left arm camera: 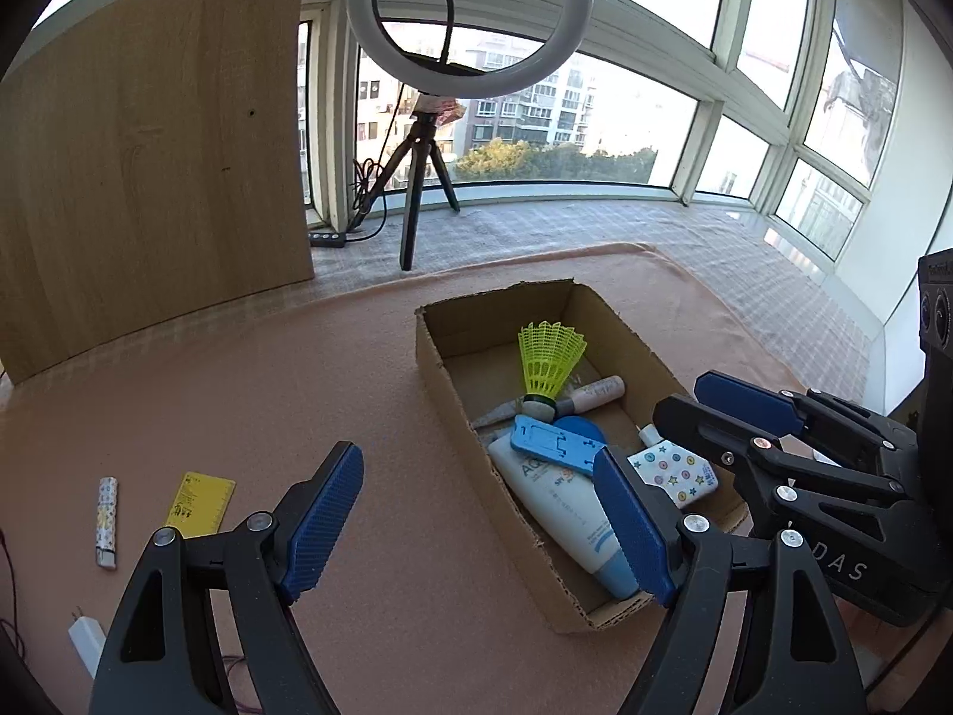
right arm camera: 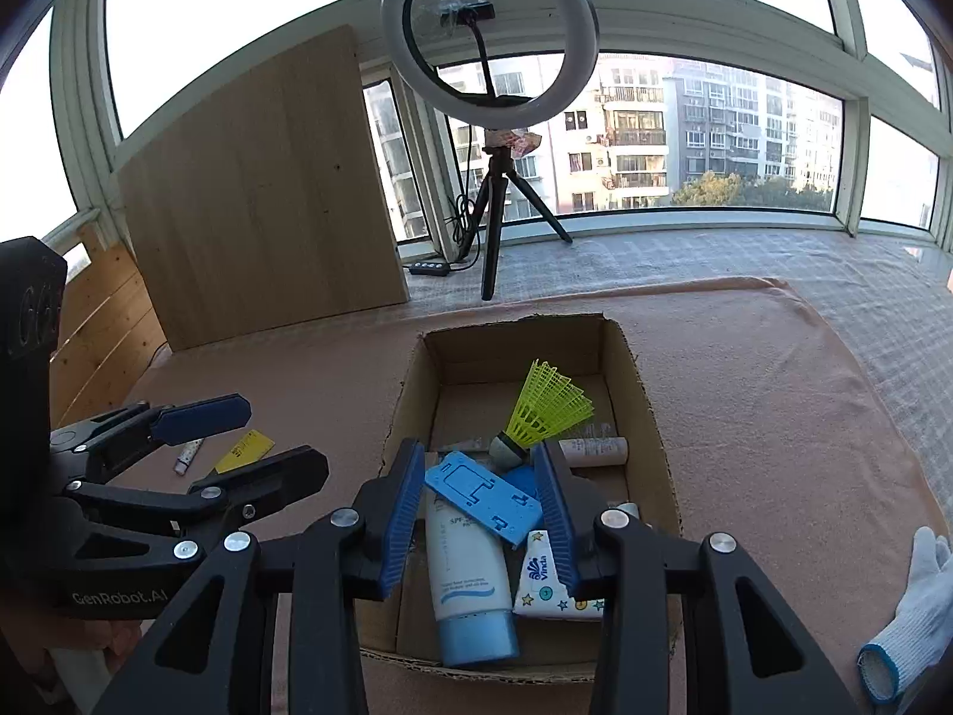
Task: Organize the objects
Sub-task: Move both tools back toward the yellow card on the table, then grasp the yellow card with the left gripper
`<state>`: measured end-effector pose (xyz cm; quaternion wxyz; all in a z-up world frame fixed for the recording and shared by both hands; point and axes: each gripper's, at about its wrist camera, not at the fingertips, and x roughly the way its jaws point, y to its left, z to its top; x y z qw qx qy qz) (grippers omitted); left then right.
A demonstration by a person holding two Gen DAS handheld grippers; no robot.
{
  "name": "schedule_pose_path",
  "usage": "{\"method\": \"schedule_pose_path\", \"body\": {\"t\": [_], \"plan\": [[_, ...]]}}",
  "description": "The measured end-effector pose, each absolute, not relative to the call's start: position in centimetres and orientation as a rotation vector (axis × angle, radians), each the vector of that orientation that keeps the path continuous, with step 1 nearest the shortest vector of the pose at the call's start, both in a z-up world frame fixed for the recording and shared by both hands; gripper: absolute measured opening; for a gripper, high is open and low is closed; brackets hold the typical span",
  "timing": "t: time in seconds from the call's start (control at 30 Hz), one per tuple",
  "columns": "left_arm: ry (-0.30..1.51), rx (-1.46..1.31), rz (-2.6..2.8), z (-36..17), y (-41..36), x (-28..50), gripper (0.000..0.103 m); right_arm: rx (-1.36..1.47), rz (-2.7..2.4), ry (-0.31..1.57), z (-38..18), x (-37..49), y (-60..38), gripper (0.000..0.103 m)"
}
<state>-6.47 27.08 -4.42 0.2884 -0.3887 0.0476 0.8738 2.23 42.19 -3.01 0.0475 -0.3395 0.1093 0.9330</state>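
Brown cardboard box (right arm camera: 643, 417) sits on pink cloth (left arm camera: 238, 387), holding yellow plastic shuttlecock (right arm camera: 551, 405), flat blue plastic holder (right arm camera: 482, 497), white tube with blue cap (right arm camera: 470, 584). Right gripper (right arm camera: 479, 512) above box, jaws narrow, empty. Left gripper (left arm camera: 482, 521) wide, empty, beside box. Yellow card (left arm camera: 199, 503), patterned lighter (left arm camera: 107, 521) lie on cloth, left of box.

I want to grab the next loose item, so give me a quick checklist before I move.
1. Left gripper open and empty: ok.
2. Right gripper holds nothing, jaws apart above the cardboard box: ok.
3. Loose items left on the cloth, yellow card and patterned lighter: ok, both unobstructed.
4. Room in the box: ok, far end bare.
5. Shuttlecock stable: cannot tell.
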Motion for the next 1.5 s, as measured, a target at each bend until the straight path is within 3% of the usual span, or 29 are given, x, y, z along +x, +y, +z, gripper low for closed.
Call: {"method": "schedule_pose_path", "body": {"t": [0.27,0.37,0.57,0.83,1.0,1.13,1.37,1.5], "plan": [[0.001,-1.124,2.500,-5.9,16.1,-6.3,0.083,-1.172,2.991,0.237,-3.6,-1.5,34.3,0.037],[-0.055,-1.175,2.571,-7.1,11.4,-6.1,0.083,-1.324,3.028,0.215,-5.5,-3.7,30.5,0.049],[-0.165,-1.282,2.684,-9.7,2.7,-4.3,0.083,-1.624,2.961,-0.061,-11.2,-10.8,24.4,0.049],[-0.285,-1.361,2.783,-11.6,-5.1,-1.5,0.083,-1.814,2.970,-0.151,-13.4,-22.7,20.2,0.049],[-0.322,-1.373,2.792,-12.2,-6.6,-0.9,0.083,-1.908,2.894,-0.489,-15.3,-24.0,17.1,0.051],[-0.322,-1.328,2.719,-12.5,-4.8,-1.9,0.083,-1.963,2.836,-0.431,-15.5,-21.3,18.9,0.052],[-0.096,-1.276,2.581,-13.7,0.6,-4.5,0.083,-2.048,2.810,-0.422,-15.5,-13.4,20.7,0.056],[-0.112,-1.306,2.579,-14.4,0.3,-4.9,0.083,-2.008,2.868,-0.413,-15.1,-10.4,21.0,0.056]]}}
